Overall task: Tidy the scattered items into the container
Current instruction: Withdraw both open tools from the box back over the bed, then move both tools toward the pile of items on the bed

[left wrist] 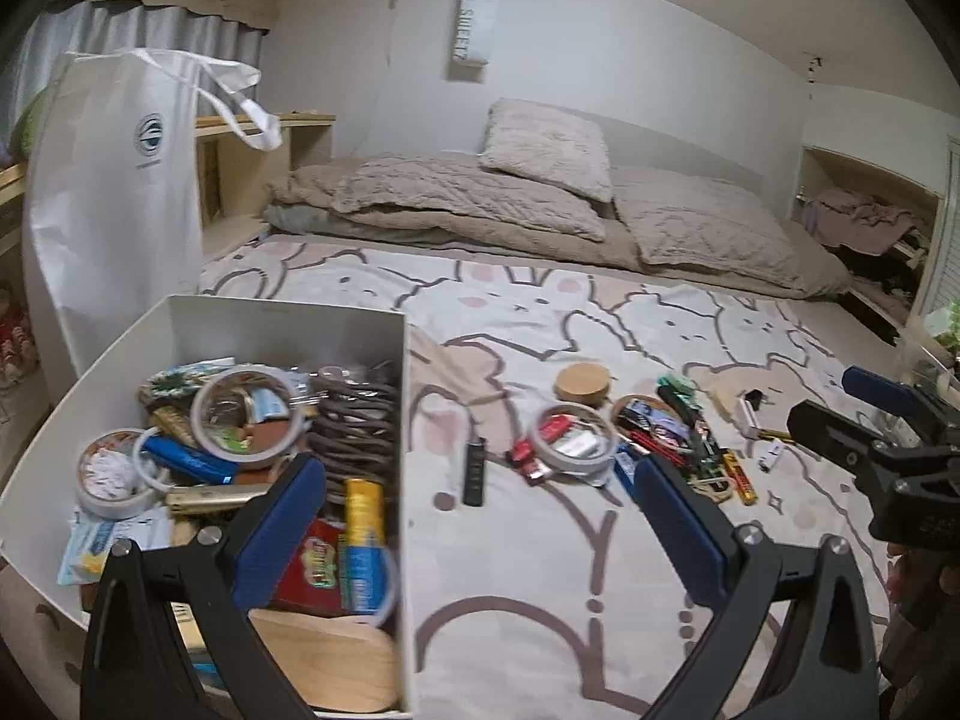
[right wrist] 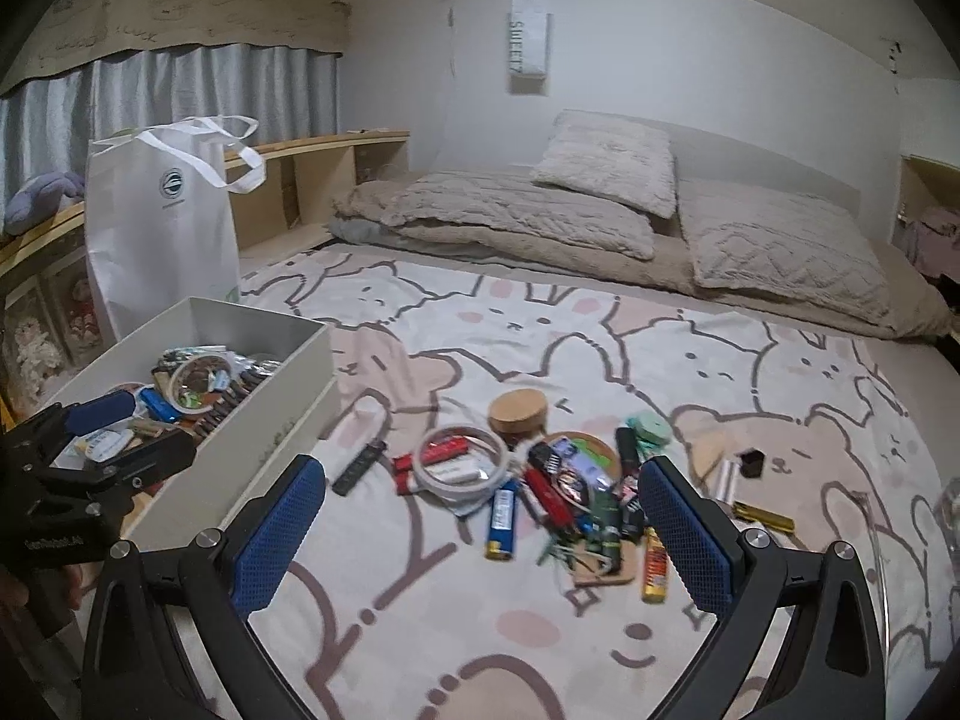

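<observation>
Lying scattered: a pile of small items [right wrist: 564,492] sat on the bunny-print bed cover [right wrist: 750,372], right of the white container [right wrist: 264,420]; a tape roll [right wrist: 462,465], a blue battery [right wrist: 501,516], a cork lid [right wrist: 519,414] and a black stick [right wrist: 359,467] lay among them
Container: already crowded with tape rolls, cables and packets; open top; its long axis ran away from the cameras
Key relation: the pile lay straight ahead of the right hand-held gripper [right wrist: 480,534], between its fingers in view; the blue battery's long axis pointed roughly toward that camera
Right hand-held gripper: spread wide, empty, nearer the pile
Left hand-held gripper [left wrist: 480,540]: spread, empty; it straddled the container's right wall, so judged better placed for dropping than fetching
Beyond: pillows [right wrist: 606,162], a white tote bag [right wrist: 162,222]
</observation>
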{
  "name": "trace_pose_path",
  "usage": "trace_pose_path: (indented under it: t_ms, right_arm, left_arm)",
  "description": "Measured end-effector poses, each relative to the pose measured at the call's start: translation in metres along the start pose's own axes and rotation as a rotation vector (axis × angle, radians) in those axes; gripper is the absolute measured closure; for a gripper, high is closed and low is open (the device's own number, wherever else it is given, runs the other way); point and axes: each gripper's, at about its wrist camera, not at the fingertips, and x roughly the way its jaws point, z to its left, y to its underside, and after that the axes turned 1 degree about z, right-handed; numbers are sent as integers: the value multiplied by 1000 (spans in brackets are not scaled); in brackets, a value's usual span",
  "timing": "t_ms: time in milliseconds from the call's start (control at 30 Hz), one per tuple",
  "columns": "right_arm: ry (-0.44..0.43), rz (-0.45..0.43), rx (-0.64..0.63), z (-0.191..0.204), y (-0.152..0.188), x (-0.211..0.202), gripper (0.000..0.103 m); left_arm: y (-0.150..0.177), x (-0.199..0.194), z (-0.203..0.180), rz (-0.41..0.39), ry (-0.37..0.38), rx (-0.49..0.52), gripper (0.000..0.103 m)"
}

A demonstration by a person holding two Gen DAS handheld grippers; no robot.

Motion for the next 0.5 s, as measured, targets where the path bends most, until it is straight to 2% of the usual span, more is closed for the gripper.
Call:
trace_pose_path:
  t_ms: [500]
  right_arm:
    - [87,-37,46,-56,20,-21,0]
  left_arm:
    - [1,5,-41,-36,97,43,0]
